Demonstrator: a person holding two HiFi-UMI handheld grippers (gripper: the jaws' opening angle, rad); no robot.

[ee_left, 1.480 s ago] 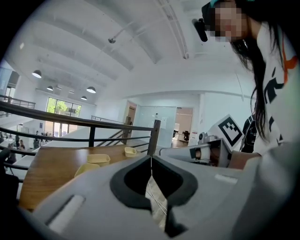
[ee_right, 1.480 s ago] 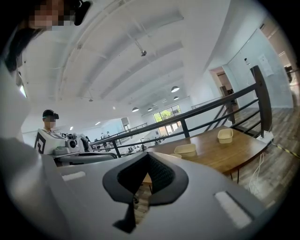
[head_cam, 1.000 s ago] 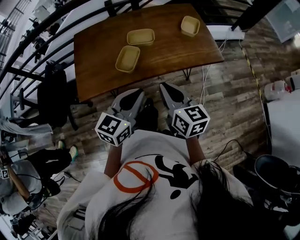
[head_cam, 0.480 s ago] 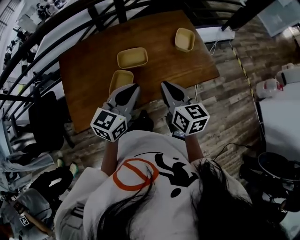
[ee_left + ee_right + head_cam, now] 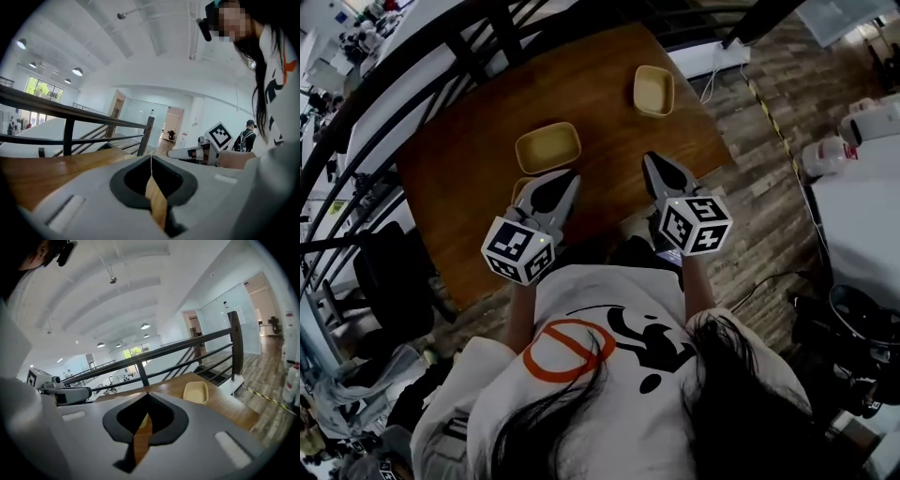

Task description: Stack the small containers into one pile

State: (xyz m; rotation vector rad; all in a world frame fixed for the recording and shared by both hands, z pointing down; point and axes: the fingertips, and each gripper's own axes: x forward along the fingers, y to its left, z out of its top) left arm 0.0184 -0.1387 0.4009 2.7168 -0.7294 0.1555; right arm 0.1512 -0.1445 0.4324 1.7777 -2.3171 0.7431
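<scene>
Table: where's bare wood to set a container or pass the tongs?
The table is bare between the middle container and the far right container, and left of the middle one. Crowded: the near container lies close to it, partly hidden by the left tongs.

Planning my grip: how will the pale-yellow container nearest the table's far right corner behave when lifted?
The pale-yellow shallow rectangular container sits empty with thin walls, so it is probably light. Its wide flat base suggests it won't tip or roll. Pushed, it may skid on the smooth brown wooden table.
</scene>
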